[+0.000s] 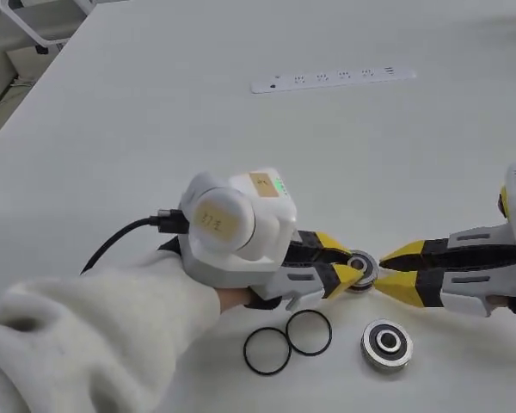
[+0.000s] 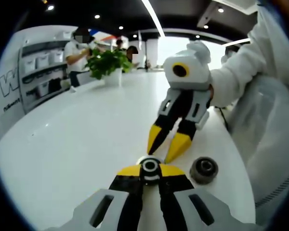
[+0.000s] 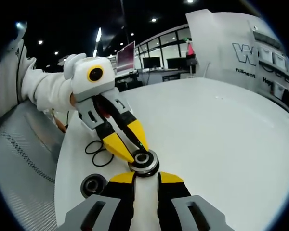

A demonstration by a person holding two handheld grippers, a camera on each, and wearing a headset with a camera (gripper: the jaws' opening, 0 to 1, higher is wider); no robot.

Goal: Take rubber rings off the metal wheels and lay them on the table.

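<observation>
Pale sleeve (image 1: 86,335) sits lower left; left gripper (image 1: 353,262) clamps the metal wheel (image 3: 143,162). Right gripper (image 2: 160,155) has jaws slightly parted, touching its rim.

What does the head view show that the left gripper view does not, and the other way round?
Head view: two rubber rings lying on the table, and a power strip farther off. Left gripper view: a potted plant, shelves, people behind. Shared: the left gripper holding a metal wheel, the right gripper at it, and a second wheel on the table.
</observation>
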